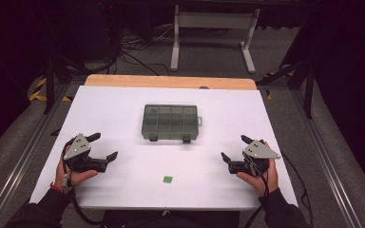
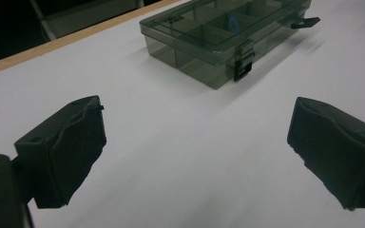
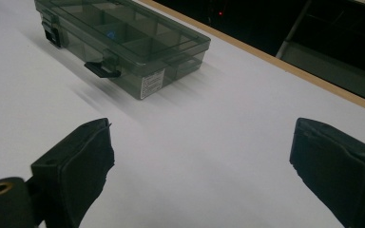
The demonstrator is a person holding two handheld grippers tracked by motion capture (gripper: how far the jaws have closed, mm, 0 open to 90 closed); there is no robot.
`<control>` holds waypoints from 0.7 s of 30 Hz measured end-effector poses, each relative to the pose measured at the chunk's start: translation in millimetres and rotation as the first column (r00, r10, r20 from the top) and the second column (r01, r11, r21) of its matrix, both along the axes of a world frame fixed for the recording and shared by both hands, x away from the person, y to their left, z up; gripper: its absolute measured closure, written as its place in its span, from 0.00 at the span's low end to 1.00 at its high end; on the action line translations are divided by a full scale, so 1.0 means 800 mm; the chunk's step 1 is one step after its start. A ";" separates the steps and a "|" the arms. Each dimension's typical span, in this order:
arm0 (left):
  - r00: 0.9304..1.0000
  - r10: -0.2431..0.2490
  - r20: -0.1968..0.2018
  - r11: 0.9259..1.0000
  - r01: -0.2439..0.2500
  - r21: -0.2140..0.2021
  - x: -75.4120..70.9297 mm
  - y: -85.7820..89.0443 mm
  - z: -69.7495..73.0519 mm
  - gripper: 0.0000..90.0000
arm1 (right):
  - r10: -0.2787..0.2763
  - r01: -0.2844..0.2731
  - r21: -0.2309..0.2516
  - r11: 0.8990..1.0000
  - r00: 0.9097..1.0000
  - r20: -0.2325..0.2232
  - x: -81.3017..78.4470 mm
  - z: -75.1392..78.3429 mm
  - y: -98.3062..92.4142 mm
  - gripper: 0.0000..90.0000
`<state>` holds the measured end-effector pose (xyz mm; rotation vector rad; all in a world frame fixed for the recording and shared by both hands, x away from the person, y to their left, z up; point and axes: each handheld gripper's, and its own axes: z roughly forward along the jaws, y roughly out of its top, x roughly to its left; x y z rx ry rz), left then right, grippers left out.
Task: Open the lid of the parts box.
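Note:
A smoky transparent compartment box (image 1: 170,122) lies shut in the middle of the white table top (image 1: 123,102), with two dark latches on its near side. The box (image 2: 218,35) has a small blue ring inside one compartment; the box (image 3: 123,38) also carries a white label on one end. A small green square (image 1: 168,179) lies on the table near the front edge. My left gripper (image 1: 102,146) rests at the left, open and empty, jaws pointing right. My right gripper (image 1: 234,147) rests at the right, open and empty, jaws pointing left. Both stand well apart from the box.
A wooden strip (image 1: 171,81) borders the table's far edge. Beyond it stand a white frame stand (image 1: 214,28) and cables on the grey floor. Dark rails run along both sides of the table.

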<state>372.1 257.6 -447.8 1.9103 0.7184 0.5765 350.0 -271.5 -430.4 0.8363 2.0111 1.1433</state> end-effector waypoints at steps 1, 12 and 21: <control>1.000 -0.002 -0.006 1.000 0.002 0.005 0.001 -0.001 0.000 0.07 | 0.000 0.000 -0.001 1.000 1.000 -0.003 0.001 -0.001 0.000 0.08; 0.999 -0.019 -0.040 0.999 0.021 0.035 0.015 -0.010 -0.003 0.10 | 0.025 -0.023 0.030 0.999 0.998 -0.064 0.015 0.001 0.005 0.13; 0.993 -0.023 -0.115 0.994 0.035 0.104 0.053 -0.052 0.003 0.20 | 0.122 -0.119 0.029 0.992 0.979 -0.162 0.063 0.010 0.047 0.26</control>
